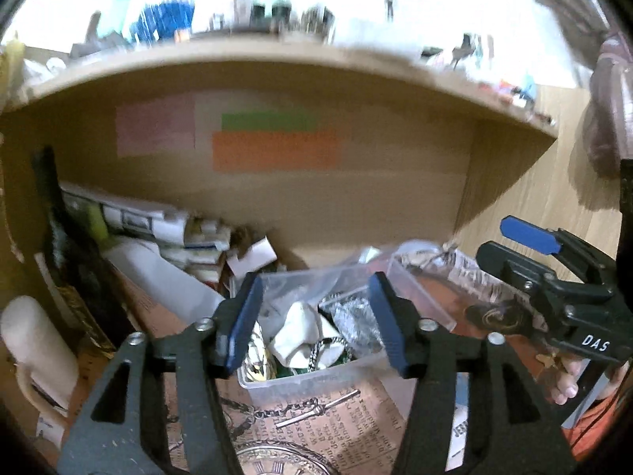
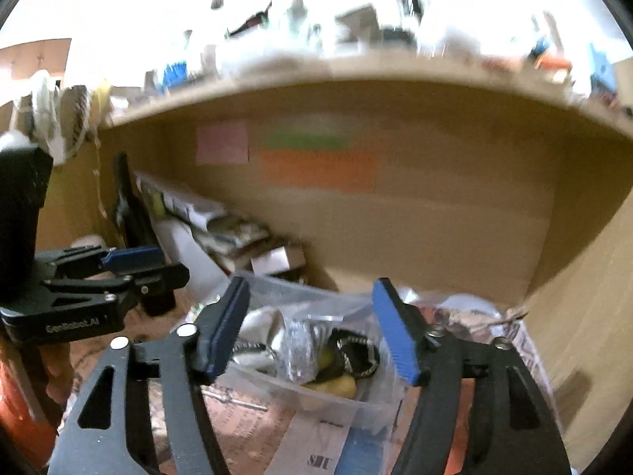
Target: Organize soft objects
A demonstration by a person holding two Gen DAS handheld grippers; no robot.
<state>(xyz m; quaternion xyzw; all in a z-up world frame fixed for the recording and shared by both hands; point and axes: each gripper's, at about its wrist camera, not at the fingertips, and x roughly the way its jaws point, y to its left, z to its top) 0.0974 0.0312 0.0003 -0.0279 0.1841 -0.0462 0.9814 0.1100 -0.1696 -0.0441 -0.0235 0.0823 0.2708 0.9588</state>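
A clear plastic bin (image 1: 316, 382) stands on printed paper inside a wooden shelf bay. It holds soft things: a white cloth (image 1: 296, 332), a silvery crinkled piece (image 1: 356, 320) and a dark cord-trimmed item (image 2: 356, 352). My left gripper (image 1: 316, 324) is open and empty, its jaws either side of the bin above it. My right gripper (image 2: 312, 328) is open and empty over the same bin (image 2: 336, 401). The right gripper also shows at the right of the left wrist view (image 1: 554, 277), and the left gripper at the left of the right wrist view (image 2: 99, 277).
A pile of papers and boxes (image 1: 166, 229) leans at the bay's left, with a white roll (image 1: 35, 348) in front. Coloured sticky notes (image 1: 273, 146) are on the back wall. The shelf board (image 1: 277, 55) overhead carries several bottles. A side wall (image 2: 585, 297) closes the right.
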